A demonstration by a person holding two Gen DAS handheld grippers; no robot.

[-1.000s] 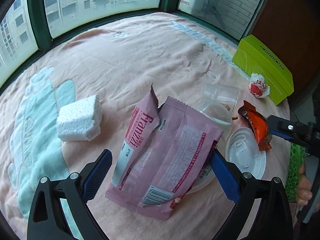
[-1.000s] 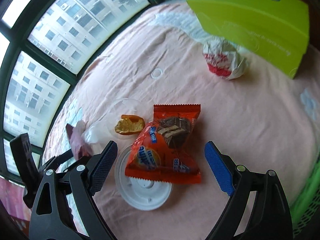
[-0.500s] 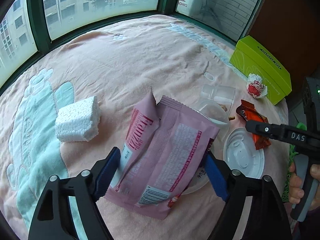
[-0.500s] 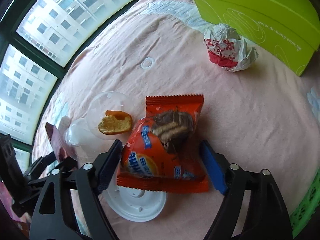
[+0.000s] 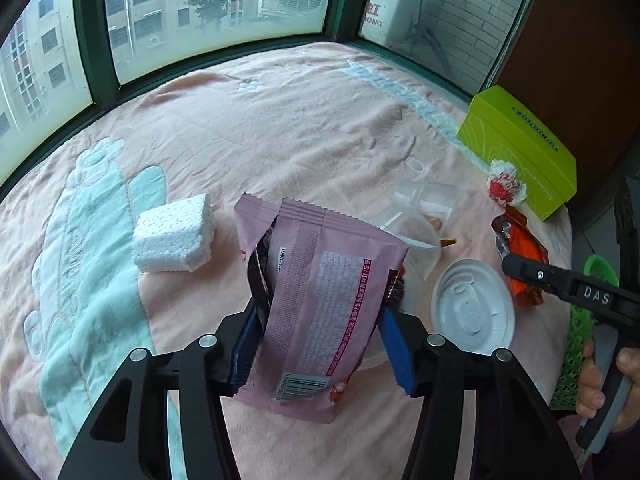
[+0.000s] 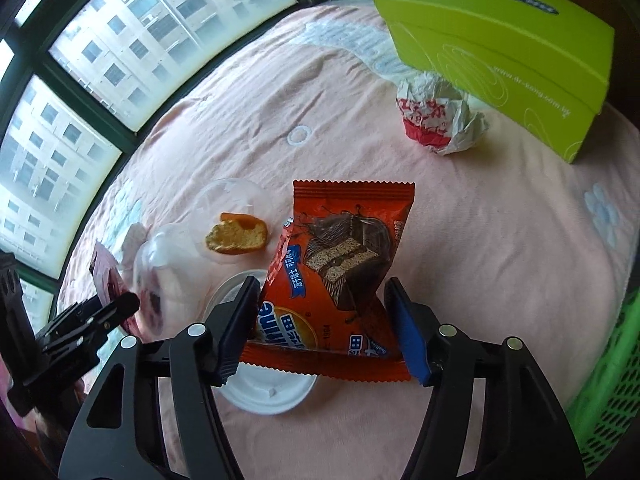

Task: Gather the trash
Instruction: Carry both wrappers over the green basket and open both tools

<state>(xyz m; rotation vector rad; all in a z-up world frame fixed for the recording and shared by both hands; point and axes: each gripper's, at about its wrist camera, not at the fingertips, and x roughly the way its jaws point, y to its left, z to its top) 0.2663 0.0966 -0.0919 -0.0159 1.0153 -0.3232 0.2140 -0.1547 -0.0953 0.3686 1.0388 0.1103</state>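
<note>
My left gripper (image 5: 322,344) is shut on a torn pink snack bag (image 5: 320,292) and pinches its sides so it buckles upward. My right gripper (image 6: 326,328) is shut on an orange cake wrapper (image 6: 340,268), which also shows in the left wrist view (image 5: 524,256). A white plastic lid (image 5: 472,312) lies between the two wrappers. A clear plastic cup (image 6: 200,236) lies on its side with a piece of bread (image 6: 236,236) at its mouth. A crumpled red-and-white paper ball (image 6: 440,120) lies by the green box.
A pink towel (image 5: 280,128) covers the table. A white foam block (image 5: 174,240) sits left of the pink bag. A lime green tissue box (image 6: 500,48) stands at the far right. A green mesh basket (image 6: 612,400) is beyond the right edge. Windows ring the far side.
Both grippers have closed from wide open onto their wrappers. The pink bag has crumpled and stood up between the left fingers; the orange wrapper has bent up between the right fingers.
</note>
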